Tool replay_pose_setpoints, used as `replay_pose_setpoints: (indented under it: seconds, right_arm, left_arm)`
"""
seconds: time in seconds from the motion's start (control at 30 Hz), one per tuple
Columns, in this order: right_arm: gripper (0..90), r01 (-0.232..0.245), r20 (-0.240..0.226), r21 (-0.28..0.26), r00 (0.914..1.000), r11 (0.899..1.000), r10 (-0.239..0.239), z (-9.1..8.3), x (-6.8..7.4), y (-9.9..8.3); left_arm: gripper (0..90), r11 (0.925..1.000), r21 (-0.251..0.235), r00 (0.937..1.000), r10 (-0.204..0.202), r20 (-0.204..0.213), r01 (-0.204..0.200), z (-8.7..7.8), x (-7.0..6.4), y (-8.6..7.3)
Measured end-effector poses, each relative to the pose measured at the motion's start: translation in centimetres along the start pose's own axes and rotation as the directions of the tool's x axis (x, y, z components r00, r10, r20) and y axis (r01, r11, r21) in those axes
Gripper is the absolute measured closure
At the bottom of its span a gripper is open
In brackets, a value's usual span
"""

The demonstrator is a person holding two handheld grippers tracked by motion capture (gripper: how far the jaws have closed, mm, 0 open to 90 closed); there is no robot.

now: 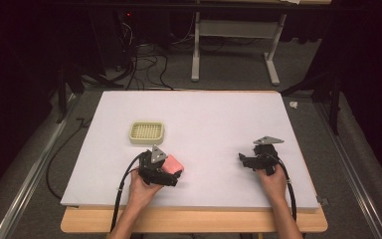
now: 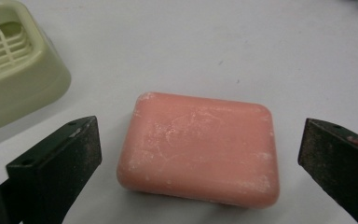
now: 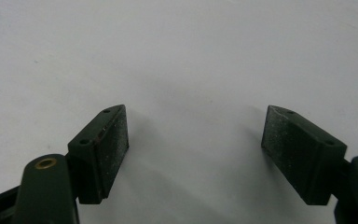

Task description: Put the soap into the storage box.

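- soap bar (image 2: 199,148), pink, lies flat on the white bench (image 1: 219,124), not yet gripped
- left claw (image 2: 200,158) spread wide, straddling it
- right claw (image 3: 196,154) wide, empty
- soap dish (image 1: 147,132) nearby awaits

Pink soap (image 2: 199,148) between spread tool (image 2: 199,161) jaws

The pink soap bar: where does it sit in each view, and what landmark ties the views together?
High view: the pink soap bar lies on the white table, low and left of centre, at the left gripper.
Left gripper view: soap centred between the open jaws, not touched.
Right gripper view: the soap is not in this picture.
Shared landmark: the cream soap dish, just beyond the soap.
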State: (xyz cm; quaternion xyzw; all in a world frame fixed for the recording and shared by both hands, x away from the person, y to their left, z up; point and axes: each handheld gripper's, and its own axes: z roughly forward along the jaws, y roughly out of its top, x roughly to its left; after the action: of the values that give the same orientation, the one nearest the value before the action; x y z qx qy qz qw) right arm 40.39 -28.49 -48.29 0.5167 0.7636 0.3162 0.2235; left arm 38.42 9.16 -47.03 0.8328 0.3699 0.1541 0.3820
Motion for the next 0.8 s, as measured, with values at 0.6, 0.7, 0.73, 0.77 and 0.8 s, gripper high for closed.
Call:
replay_pose_setpoints:
  seconds: [0.6,0.7,0.73,0.77,0.8]
  right_arm:
    - [23.4,0.001,0.000,0.000,1.0000,1.000,-0.001,0.0,0.0,0.0]
    - [23.4,0.001,0.000,0.000,1.0000,1.000,-0.001,0.0,0.0,0.0]
    - [23.4,0.000,0.000,0.000,1.0000,1.000,0.000,0.0,0.0,0.0]
    - [23.4,0.001,0.000,-0.001,1.0000,1.000,-0.001,0.0,0.0,0.0]
    - [23.4,0.001,0.000,0.000,1.0000,1.000,-0.001,0.0,0.0,0.0]
  left_arm:
    - [6.5,0.9980,0.055,0.9990,0.033,-0.029,-0.031,1.3,-0.3,-0.5]
    - [11.2,0.9970,0.063,0.9986,0.047,-0.024,-0.045,1.4,-0.4,-0.5]
    - [11.7,0.9966,0.067,0.9986,0.048,-0.022,-0.047,1.4,-0.4,-0.4]
    - [12.0,0.9965,0.069,0.9986,0.049,-0.020,-0.047,1.4,-0.3,-0.4]
    - [12.2,0.9965,0.069,0.9986,0.049,-0.019,-0.048,1.4,-0.3,-0.4]
